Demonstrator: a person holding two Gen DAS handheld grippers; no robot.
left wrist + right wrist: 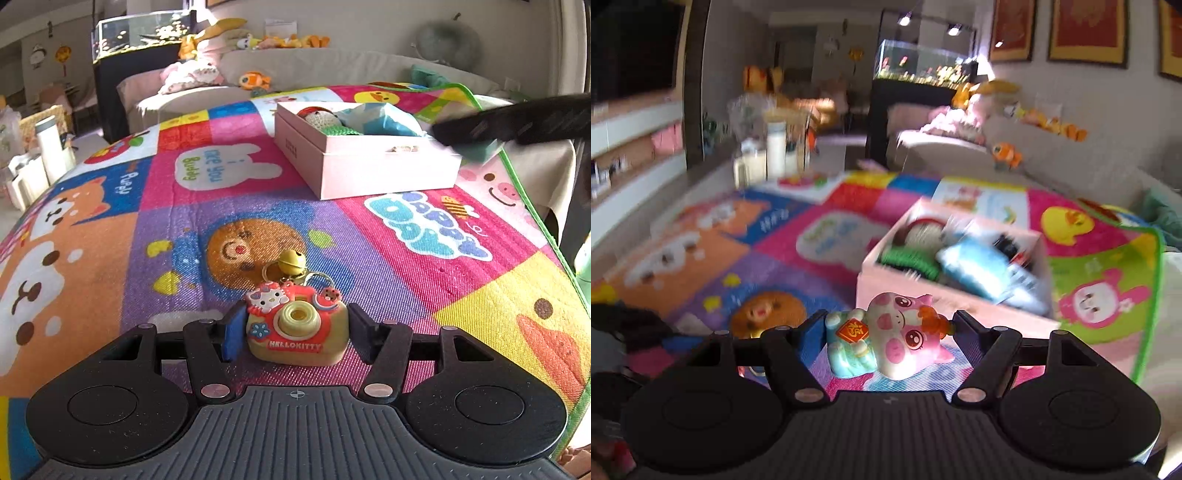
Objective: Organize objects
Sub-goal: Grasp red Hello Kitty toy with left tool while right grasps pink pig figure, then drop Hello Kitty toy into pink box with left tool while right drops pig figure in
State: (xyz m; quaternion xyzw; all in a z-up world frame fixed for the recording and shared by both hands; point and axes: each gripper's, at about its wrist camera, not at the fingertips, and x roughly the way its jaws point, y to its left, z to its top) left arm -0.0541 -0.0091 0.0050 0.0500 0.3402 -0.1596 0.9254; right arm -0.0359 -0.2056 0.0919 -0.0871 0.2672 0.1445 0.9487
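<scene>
Left wrist cam sits low, right on the play mat (388, 236); right one's higher, blurry. Both face the pink box (362, 166) (945, 295) and sofa (332, 66) (1071, 162).

The left gripper (297, 328) is matte black plastic: a ribbed grey-black base stamped with a small crosshair mark, two round disc housings, angled linkage bars with silver rivets, and blue-padded fingers (232, 332). The right gripper (888, 332) has the same build.

home living room: sofa (332, 66), aquarium (140, 33)
</scene>
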